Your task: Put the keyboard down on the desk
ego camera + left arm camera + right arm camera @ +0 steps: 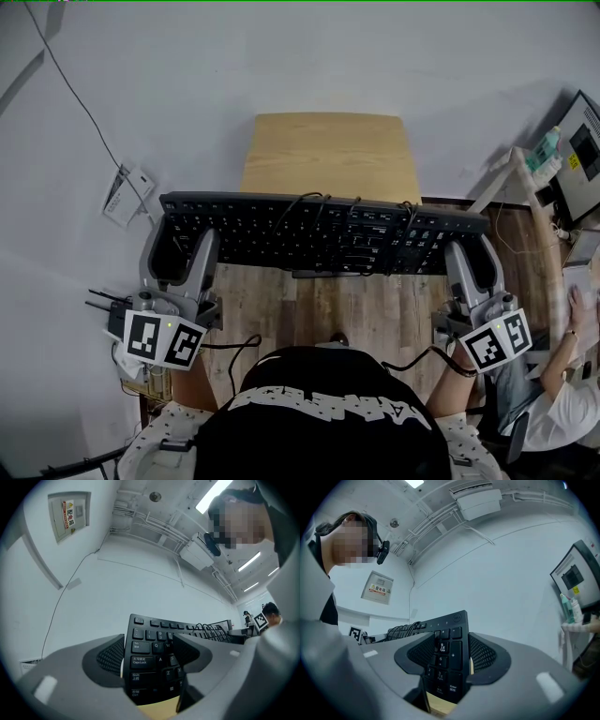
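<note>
Keyboard (262, 230) — its ends between left gripper's (150, 651) and right gripper's (452, 658) fingers (485, 656)

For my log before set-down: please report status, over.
Left gripper and right gripper shut on the ends of the black plastic keyboard. Keyboard in the air by the light wooden desk, not set down. Black cable coiled on its keys.

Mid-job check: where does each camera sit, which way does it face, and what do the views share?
Head view: head-mounted, facing steeply down at keyboard and desk; shows left gripper, right gripper, chest.
Left gripper view: on that gripper, up along its jaws, shut on the Caps Lock end, toward ceiling; person's head shows.
Right gripper view: on that gripper, up along its jaws, shut on the keypad end; person's head shows.
Shared: keyboard in all three.
</note>
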